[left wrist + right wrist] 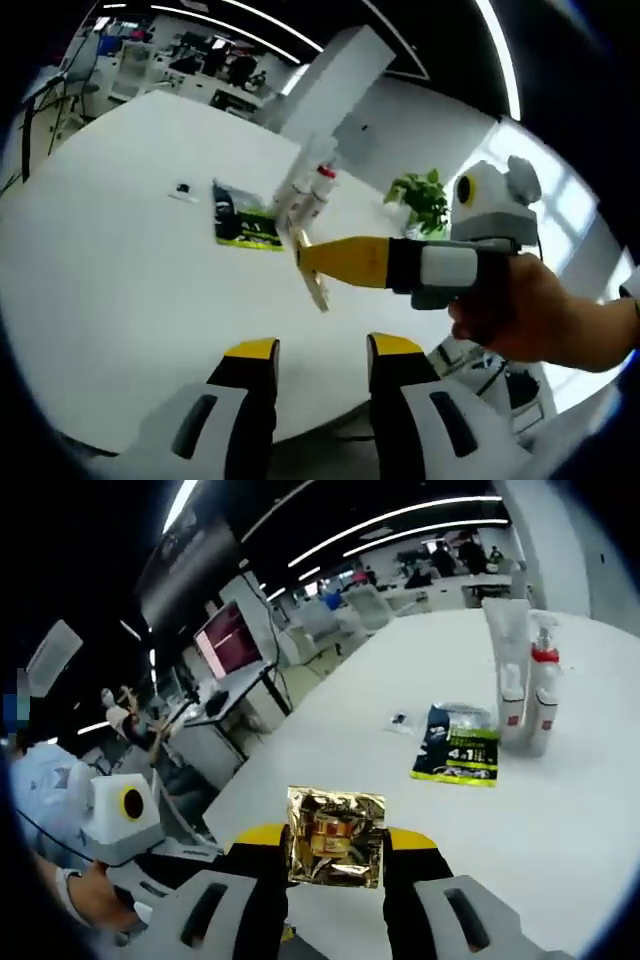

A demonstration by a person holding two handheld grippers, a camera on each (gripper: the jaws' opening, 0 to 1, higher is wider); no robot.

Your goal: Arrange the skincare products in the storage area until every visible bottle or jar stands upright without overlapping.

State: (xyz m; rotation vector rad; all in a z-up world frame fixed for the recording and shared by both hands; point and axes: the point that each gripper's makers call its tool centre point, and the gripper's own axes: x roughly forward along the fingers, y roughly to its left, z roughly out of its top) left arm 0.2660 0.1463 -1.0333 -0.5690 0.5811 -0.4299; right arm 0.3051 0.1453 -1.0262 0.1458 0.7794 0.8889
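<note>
**Gold sachet carried toward the bottle group**

The right gripper (pixel 335 845) had its yellow-tipped jaws closed on a flat, square gold foil sachet (pixel 336 837), which stood on edge between them with its printed face toward the camera. In the left gripper view the same sachet (pixel 312 272) showed edge-on at the tip of the right gripper (pixel 322 265), held above the white round table (pixel 120 270).

Ahead of the right gripper and off to its right stood the cluster of white plastic skincare bottles (pixel 525 695), upright and close together, one with a red collar. A dark and lime-green flat pouch (pixel 458 745) lay on the table between the gripper and the bottles, just beside them. The sachet was well short of that group, so the coming move appeared to be a reach forward and rightward, past or beside the pouch.

The right hand was plainly the nearer one. The left gripper (pixel 322 352) hung back near the table edge, jaws parted with nothing between them, pointing toward the same bottles (pixel 308 185).
</note>
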